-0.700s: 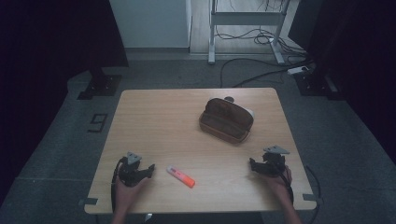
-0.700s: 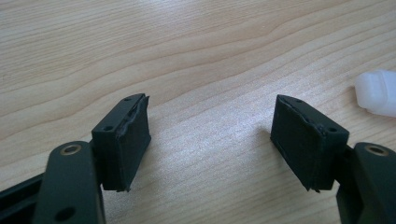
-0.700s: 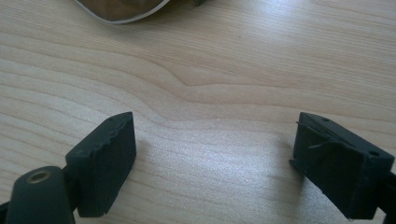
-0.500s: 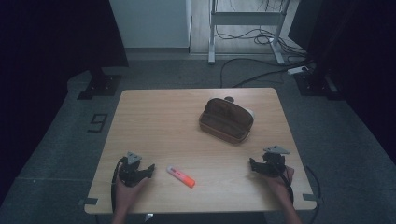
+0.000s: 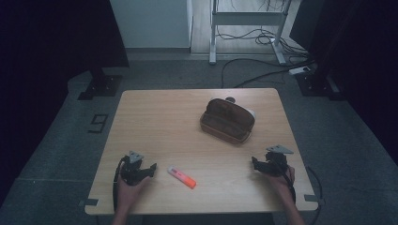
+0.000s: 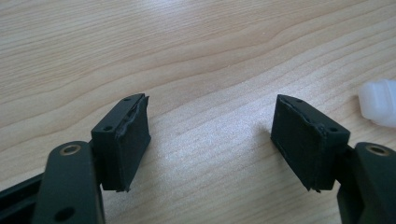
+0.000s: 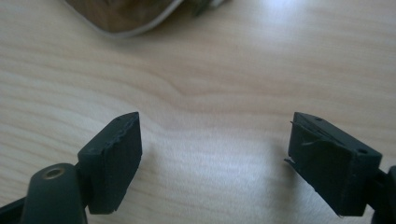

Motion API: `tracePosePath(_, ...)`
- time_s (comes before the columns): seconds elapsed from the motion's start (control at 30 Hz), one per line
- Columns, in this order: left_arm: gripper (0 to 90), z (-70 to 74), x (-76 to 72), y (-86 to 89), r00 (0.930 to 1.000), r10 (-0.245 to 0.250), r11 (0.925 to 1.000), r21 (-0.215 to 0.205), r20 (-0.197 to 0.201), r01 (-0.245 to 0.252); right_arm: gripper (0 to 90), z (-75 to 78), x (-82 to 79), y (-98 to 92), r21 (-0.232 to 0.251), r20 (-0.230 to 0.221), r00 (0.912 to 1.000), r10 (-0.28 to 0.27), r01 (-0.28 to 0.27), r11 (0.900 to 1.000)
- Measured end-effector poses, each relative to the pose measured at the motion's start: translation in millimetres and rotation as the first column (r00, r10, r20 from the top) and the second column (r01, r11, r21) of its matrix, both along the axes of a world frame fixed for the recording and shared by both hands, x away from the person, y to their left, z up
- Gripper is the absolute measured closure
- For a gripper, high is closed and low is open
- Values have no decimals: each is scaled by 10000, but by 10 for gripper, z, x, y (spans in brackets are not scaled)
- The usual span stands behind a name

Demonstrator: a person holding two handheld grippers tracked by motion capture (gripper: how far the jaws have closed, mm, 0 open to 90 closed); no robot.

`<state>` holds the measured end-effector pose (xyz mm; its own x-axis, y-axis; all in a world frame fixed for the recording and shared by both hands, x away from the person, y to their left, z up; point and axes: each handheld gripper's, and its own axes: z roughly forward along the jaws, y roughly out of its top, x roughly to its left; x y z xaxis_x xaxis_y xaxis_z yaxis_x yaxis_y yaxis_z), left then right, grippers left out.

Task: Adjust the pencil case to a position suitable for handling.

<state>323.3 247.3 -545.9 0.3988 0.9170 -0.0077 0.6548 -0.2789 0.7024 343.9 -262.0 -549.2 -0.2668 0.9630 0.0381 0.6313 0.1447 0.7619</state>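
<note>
No shift; high view's marker (image 5: 181,176) orange-ended.

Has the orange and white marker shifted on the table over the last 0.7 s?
No. The marker lies at the same spot near the front edge of the table, at the same angle, between the left gripper and the brown case.

Nothing has shifted: the left tool (image 5: 151,169) and right tool (image 5: 256,163) rest where they were, and the marker (image 5: 181,176) and brown case (image 5: 227,121) lie unmoved.
</note>
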Motion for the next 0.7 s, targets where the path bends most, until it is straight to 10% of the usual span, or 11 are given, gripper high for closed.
tracePosePath(0.7,275,0,23,3,10000,26,10000,-42,-5,-26,190,412,164,-65,737,1538,9876,330,-447,9963)
